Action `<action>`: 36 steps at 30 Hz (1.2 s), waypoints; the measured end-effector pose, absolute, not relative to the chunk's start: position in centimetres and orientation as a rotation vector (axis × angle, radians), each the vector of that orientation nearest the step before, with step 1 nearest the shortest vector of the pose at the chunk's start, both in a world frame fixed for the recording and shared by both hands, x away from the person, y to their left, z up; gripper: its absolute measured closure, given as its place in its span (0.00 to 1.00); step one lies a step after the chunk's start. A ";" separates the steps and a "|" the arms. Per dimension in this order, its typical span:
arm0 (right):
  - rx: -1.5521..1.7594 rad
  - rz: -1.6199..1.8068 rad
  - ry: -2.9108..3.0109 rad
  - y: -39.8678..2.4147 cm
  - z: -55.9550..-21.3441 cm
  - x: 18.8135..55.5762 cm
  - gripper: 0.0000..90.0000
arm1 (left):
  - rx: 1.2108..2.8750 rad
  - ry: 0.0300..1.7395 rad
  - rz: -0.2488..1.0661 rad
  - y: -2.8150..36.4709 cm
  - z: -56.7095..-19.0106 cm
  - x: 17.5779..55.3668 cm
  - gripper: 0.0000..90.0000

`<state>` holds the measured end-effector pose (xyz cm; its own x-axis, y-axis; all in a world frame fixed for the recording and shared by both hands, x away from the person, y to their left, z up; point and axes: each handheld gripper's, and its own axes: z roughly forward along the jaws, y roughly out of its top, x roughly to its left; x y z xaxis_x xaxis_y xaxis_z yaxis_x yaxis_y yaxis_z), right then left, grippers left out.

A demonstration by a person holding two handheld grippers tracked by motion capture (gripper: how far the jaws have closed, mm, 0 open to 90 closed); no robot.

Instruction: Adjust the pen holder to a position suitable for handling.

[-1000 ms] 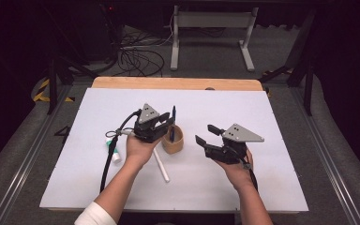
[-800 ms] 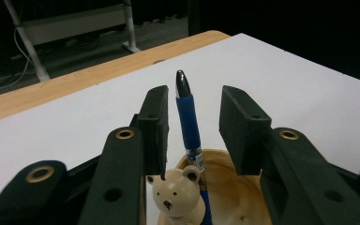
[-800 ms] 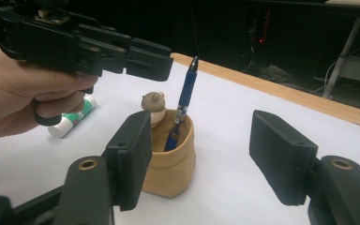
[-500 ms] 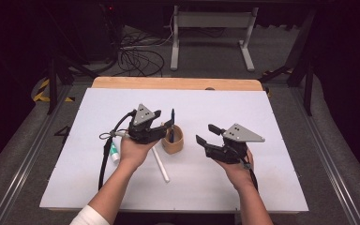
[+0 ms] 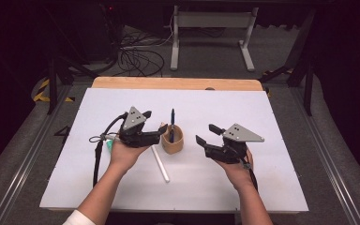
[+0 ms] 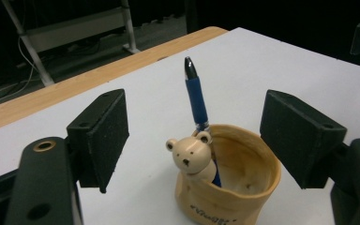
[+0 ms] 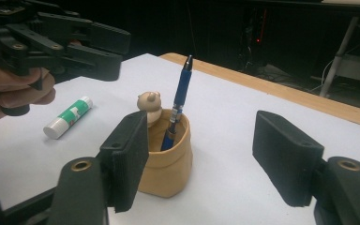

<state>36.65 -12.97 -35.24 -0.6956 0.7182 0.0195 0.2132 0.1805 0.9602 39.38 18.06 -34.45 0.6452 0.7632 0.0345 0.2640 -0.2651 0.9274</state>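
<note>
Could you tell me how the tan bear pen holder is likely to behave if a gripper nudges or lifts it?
The pen holder looks soft-walled, its rim wavy, so it would probably dent if squeezed. It seems light; a nudge would likely slide it. The upright blue pen leans on its rim and may tip it.

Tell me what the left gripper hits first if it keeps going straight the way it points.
Probably the tan cup with the blue pen, centered just ahead between the left gripper's open jaws.

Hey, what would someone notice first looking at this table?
Mid-table stands a tan bear-faced pen cup with a blue pen upright in it. The left gripper and right gripper flank it, jaws open and empty. A white stick lies just in front.
</note>
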 end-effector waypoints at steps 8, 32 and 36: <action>0.877 1.548 2.022 -13.0 -35.4 36.8 0.36 | 1.786 0.818 0.621 20.2 -34.3 38.4 0.23; 0.881 1.551 2.031 -13.4 -35.6 36.9 0.25 | 1.773 0.775 0.639 24.8 -34.9 35.3 0.18; 0.884 1.547 2.031 -13.2 -35.6 36.8 0.24 | 1.765 0.795 0.635 25.4 -35.1 35.4 0.18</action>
